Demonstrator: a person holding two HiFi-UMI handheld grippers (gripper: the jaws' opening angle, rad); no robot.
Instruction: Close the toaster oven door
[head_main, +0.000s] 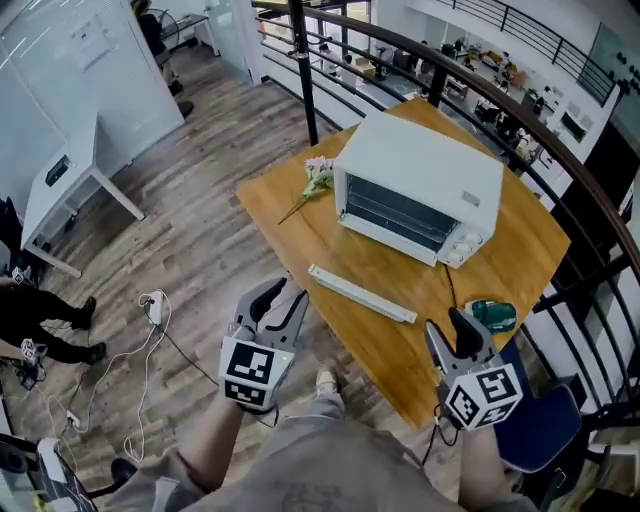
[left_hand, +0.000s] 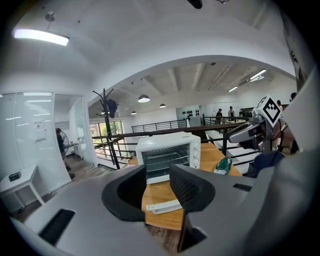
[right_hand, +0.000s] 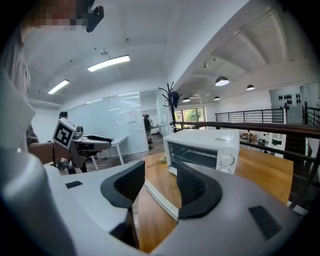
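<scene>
Fingers: the black ribbed pads (left_hand: 189, 186) of the left gripper (head_main: 277, 298) stand apart with nothing between them, and those (right_hand: 194, 189) of the right gripper (head_main: 450, 335) likewise, spread and empty; both pairs point towards the oven from the near edge of the table. Square honey-coloured wooden table (head_main: 525, 250): set corner-on to the person, beside a dark railing. Boxy white toaster oven (head_main: 420, 170): stands at the far middle of the table, its mouth open and facing the grippers, wire rack visible inside. Door of the oven: dropped forward and lying flat on the table top, the pane apparently clear glass, as the wood seems to show through it. Long white handle bar (head_main: 362, 294) along the door's free edge: the part nearest the person, its long axis running crosswise to both grippers and parallel to the oven front. Relation governing the next move: the bar lies ahead of and below both finger pairs, left gripper near its left end, right gripper near its right end; neither looks clearly closer. The door would need lifting from this edge, up and away.
</scene>
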